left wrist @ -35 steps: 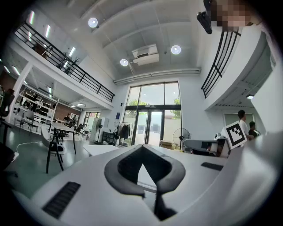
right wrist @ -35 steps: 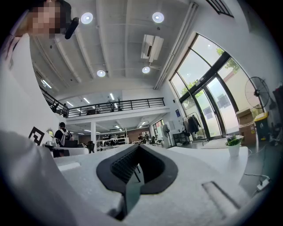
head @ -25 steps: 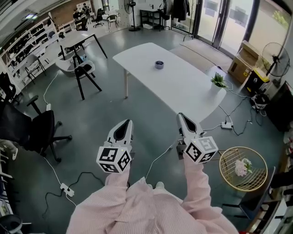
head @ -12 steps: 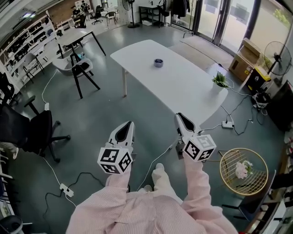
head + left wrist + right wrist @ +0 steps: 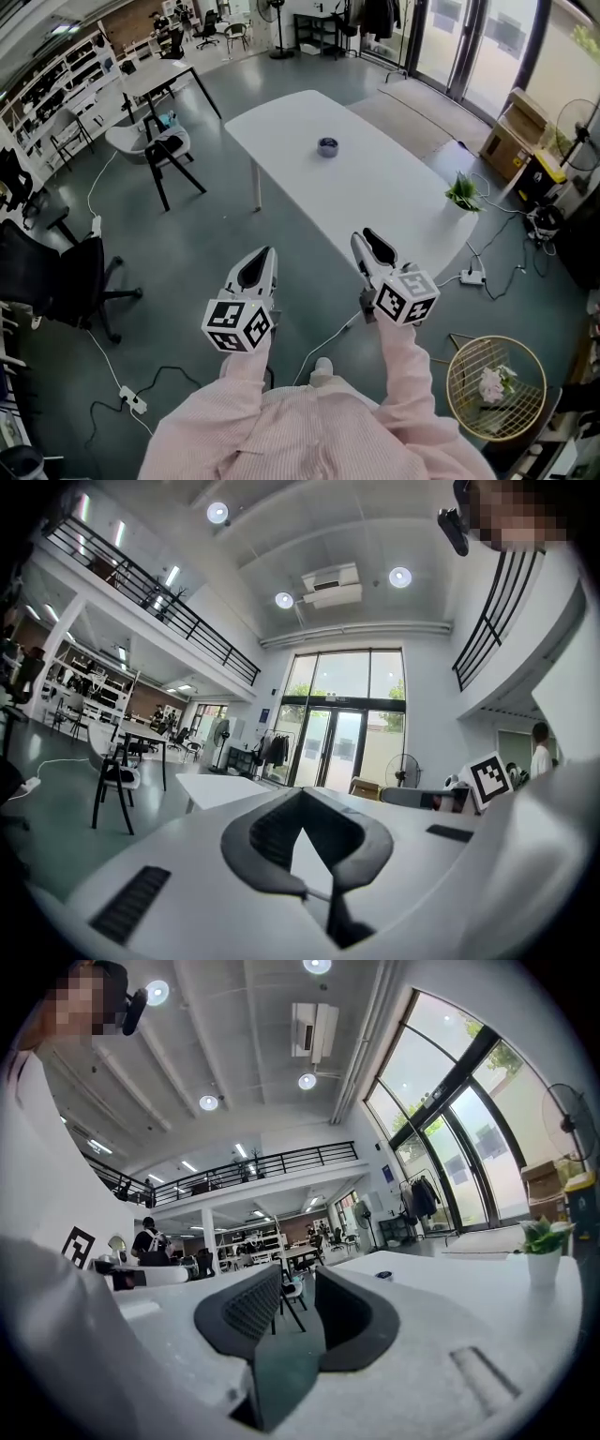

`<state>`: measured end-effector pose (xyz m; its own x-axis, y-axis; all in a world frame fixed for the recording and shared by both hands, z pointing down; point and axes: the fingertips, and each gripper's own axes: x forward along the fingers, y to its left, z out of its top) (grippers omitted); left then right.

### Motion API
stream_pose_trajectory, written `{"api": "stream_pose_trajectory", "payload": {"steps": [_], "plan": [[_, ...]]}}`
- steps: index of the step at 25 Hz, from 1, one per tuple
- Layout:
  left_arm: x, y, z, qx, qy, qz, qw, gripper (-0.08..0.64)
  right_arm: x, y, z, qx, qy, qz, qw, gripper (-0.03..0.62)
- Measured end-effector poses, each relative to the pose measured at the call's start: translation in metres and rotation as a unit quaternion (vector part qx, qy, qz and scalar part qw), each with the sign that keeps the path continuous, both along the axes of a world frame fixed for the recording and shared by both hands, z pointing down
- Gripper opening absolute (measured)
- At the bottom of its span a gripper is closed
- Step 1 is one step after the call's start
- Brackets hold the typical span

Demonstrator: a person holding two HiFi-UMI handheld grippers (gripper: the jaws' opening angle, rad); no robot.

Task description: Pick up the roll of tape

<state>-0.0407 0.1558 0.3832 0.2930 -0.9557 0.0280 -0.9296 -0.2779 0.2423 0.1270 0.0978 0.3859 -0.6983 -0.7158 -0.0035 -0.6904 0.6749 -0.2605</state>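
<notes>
One pale bundle (image 5: 489, 382) in wire basket (image 5: 449, 380)
</notes>
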Motion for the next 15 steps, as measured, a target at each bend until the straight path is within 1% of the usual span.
{"api": "stream_pose_trajectory", "payload": {"steps": [3,6,9,15], "plan": [[0.001,-0.027,0.002,-0.006,0.008,-0.005,0.9999,0.0,0.001,-0.03,0.001,-0.004,-0.001,-0.004,1.0,0.109],[-0.007,-0.048,0.005,-0.012,0.014,-0.012,0.9998,0.0,-0.006,-0.052,0.006,-0.011,-0.003,-0.007,1.0,0.124],[-0.013,-0.067,0.008,-0.014,0.017,-0.022,0.9995,0.0,-0.01,-0.075,0.011,-0.015,-0.001,-0.01,1.0,0.141],[-0.019,-0.096,0.014,-0.022,0.016,-0.034,0.999,0.0,-0.014,-0.111,0.018,-0.022,-0.004,-0.01,1.0,0.152]]}}
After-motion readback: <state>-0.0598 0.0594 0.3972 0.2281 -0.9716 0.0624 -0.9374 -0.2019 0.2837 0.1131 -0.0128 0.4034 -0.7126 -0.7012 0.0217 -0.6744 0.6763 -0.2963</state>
